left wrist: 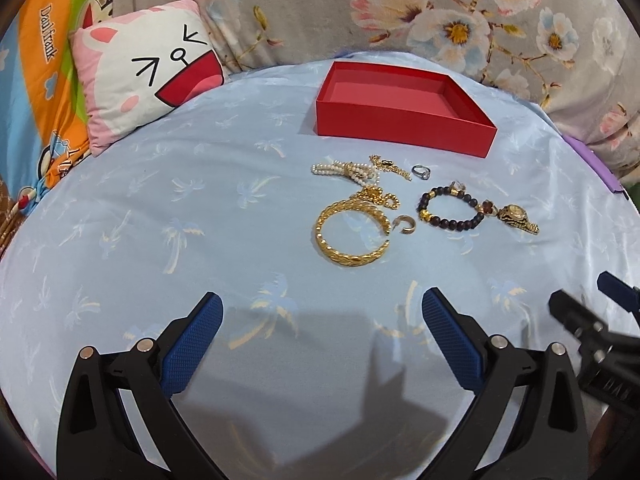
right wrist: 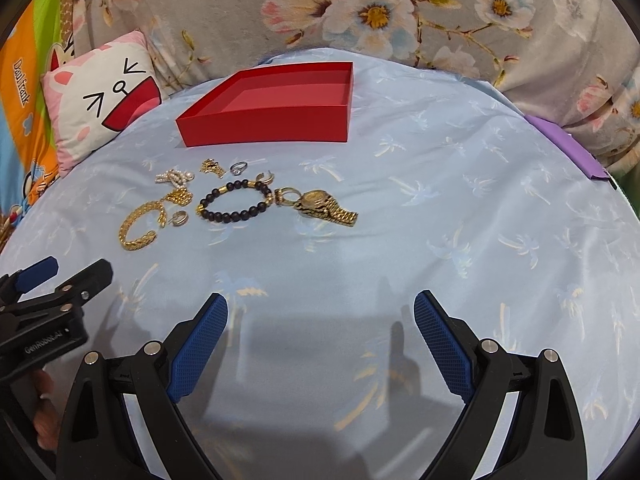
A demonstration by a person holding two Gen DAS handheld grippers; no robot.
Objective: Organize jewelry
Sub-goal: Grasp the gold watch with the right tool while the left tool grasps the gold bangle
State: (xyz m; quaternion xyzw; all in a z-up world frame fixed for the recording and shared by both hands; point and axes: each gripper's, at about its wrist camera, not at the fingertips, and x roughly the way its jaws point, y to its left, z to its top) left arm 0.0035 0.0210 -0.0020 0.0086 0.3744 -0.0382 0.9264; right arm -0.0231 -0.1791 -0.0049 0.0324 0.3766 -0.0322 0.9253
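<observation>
**Right wrist view: nothing picked yet, box waits empty**

Right wrist view shows the right gripper (right wrist: 320, 344) with tongs spread wide, holding nothing, above the blue bedsheet (right wrist: 440, 240). Left gripper (left wrist: 322, 344) is spread the same way and also empty. Both hover on the near side, well apart from the jewelry.

All jewelry lies on the sheet between the grippers and the red box (right wrist: 272, 120), near its front wall. The box interior looks empty, so I judge the task is at its start.

Risks, approx.:
- The gold chain (left wrist: 376, 196) touches the gold bangle (left wrist: 352, 236), and the pearl strand (left wrist: 344, 172) is tangled w/ a thin gold chain (left wrist: 390, 166). Pinching one may drag the other along.
- The silver ring (left wrist: 421, 172) and small gold hoop (left wrist: 404, 226) are tiny and sit on soft cloth, so the pads may grab fabric instead, or flick the piece away.
- The gold watch (right wrist: 326, 206) touches a gold ring (right wrist: 286, 196), which lies against the dark bead bracelet (right wrist: 236, 202); lifting one can shift the others.

Count: 1 box, 1 bangle, 1 bead bracelet, 1 watch, 1 pearl strand, 1 silver ring, 1 hoop. Chains seem 2, but I cannot tell for sure.
</observation>
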